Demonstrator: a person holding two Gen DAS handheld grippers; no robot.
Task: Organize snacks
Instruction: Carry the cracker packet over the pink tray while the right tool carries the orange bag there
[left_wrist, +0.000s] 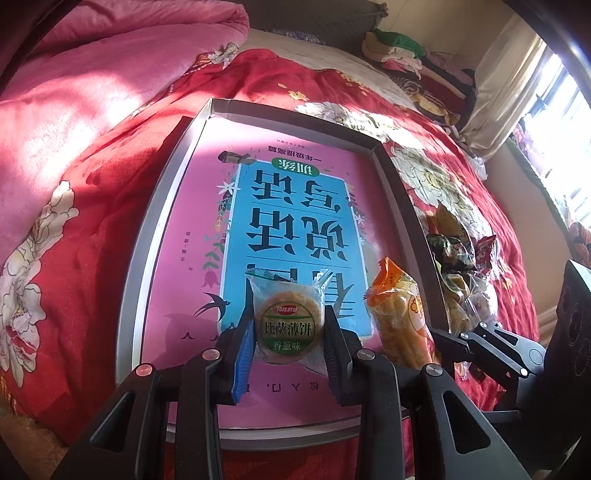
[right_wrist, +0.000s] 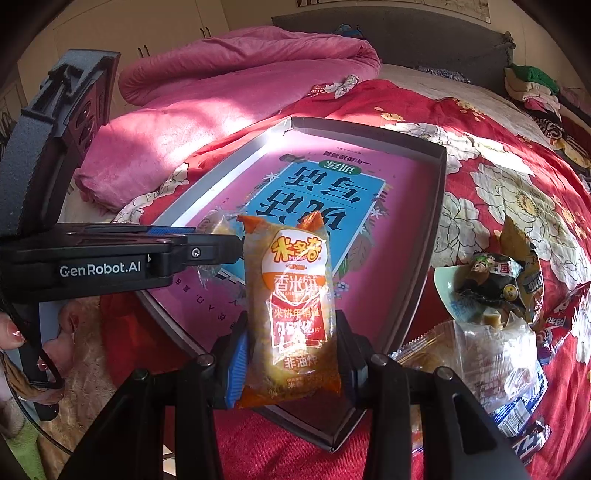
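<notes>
Black fingers of the left gripper (left_wrist: 290, 332) pinch a round pizza cracker packet (left_wrist: 289, 323) by its sides, holding it above the near end of a shallow grey box (left_wrist: 155, 221) whose floor is a pink and blue book cover. Beside it on the right, the right gripper (right_wrist: 291, 350) clamps an orange rice cracker bag (right_wrist: 295, 314) upright between its pads, also over the box's near end. Only the right wrist view shows the loose snack pile (right_wrist: 491, 314) in full, heaped on the red floral quilt (right_wrist: 498, 184) just beyond the box's right wall, and a hand (right_wrist: 59, 332) with painted nails on the left gripper's handle; the left wrist view shows folded clothes (left_wrist: 413, 62) by the window. Most of the box floor lies bare ahead of both packets, and its low walls stand close on the near and right sides. A pink blanket (left_wrist: 110, 74) is bunched at the bed's far left, well apart from the box.
</notes>
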